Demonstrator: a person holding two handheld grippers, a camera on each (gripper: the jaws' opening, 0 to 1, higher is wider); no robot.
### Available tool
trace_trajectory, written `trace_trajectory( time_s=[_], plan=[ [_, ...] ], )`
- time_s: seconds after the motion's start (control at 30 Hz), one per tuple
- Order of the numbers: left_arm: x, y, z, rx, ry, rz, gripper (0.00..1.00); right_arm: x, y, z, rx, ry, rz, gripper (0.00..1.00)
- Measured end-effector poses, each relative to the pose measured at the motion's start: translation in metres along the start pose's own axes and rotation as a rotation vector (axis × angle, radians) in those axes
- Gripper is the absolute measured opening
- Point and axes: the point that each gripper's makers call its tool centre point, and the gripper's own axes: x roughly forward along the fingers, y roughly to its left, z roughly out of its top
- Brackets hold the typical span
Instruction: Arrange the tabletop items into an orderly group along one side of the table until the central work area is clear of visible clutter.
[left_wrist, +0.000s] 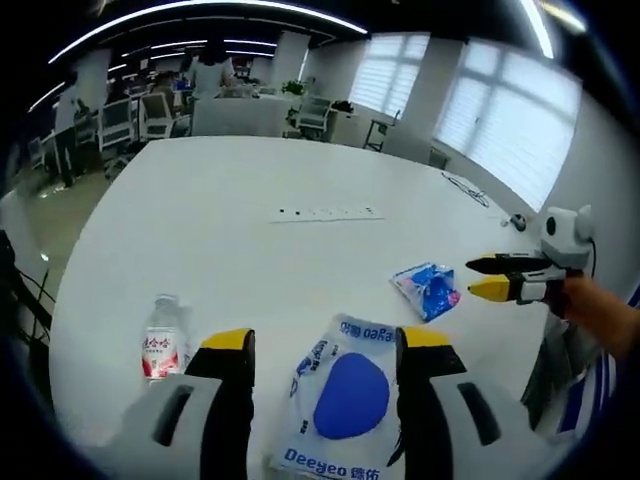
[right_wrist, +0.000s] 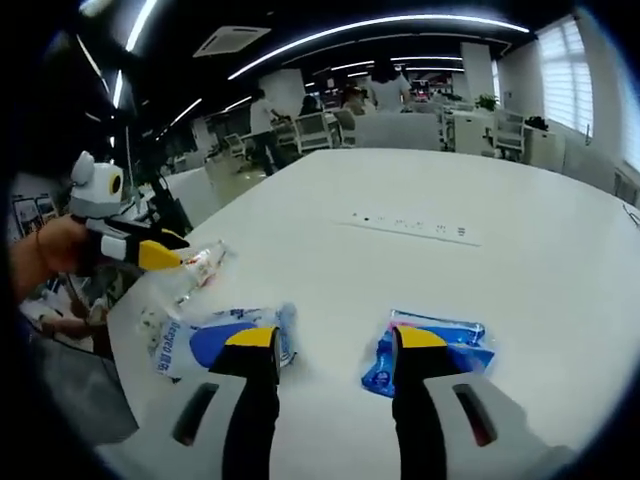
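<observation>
Deeyeo tissue pack (left_wrist: 345, 400) lies between the open, empty left hand-held gripper (left_wrist: 325, 345), water bottle (left_wrist: 163, 338) left, blue packet (left_wrist: 428, 288) beyond; right hand-held gripper (right_wrist: 335, 345) also open, so grouping seems barely begun on the tabletop (left_wrist: 250, 250).

Ceiling strip lights (left_wrist: 200, 10) are glowing as bright curved streaks above the table (left_wrist: 250, 250), bent by the fisheye. Daylight is pouring through blinds (left_wrist: 510, 110) beyond the table, washing them nearly white. The table (right_wrist: 500, 290) is reflecting even, soft light, with only faint shadows lying under things on it. Straight lines are bowing toward the edges, and the people far behind the table are blurring.
</observation>
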Motion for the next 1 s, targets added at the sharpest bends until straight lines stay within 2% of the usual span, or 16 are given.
trace_trajectory(
  time_s=[0.23, 0.53, 1.0],
  plan=[
    [-0.020, 0.010, -0.006, -0.029, -0.019, 0.032, 0.57, 0.007, 0.015, 0.000, -0.038, 0.020, 0.037, 0.43],
    [-0.039, 0.018, -0.024, -0.072, -0.022, 0.065, 0.57, 0.014, 0.028, -0.001, -0.075, 0.039, 0.073, 0.44],
    [-0.054, 0.018, -0.051, -0.114, -0.011, 0.093, 0.55, 0.028, 0.044, -0.010, -0.136, 0.098, 0.123, 0.44]
  ],
)
